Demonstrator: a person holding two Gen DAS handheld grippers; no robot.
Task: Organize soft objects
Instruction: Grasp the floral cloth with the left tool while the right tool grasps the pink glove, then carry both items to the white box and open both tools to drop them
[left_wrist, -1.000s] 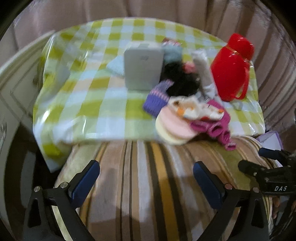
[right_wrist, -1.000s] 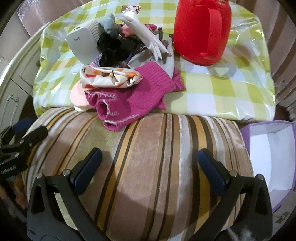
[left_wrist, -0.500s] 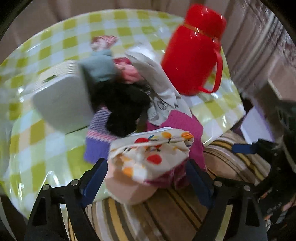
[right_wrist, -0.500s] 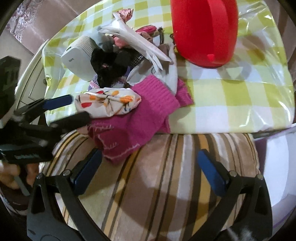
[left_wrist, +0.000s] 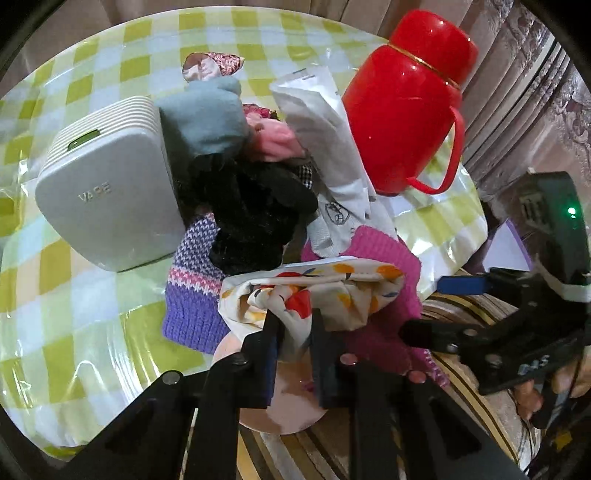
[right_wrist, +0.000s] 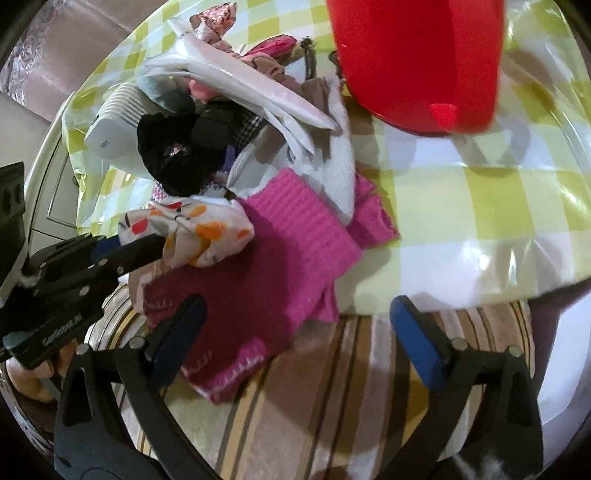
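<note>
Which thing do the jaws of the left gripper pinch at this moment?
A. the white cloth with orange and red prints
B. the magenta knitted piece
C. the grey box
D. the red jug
A: the left gripper has its jaws closed on a fold of the printed white cloth, which lies on the magenta knit.

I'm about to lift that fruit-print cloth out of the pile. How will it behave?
Likely floppy: the fruit-print cloth bunches into folds where the left gripper pinches it. Probably light, so it should lift easily. It overlaps the pink knit, so it may drag that along.
</note>
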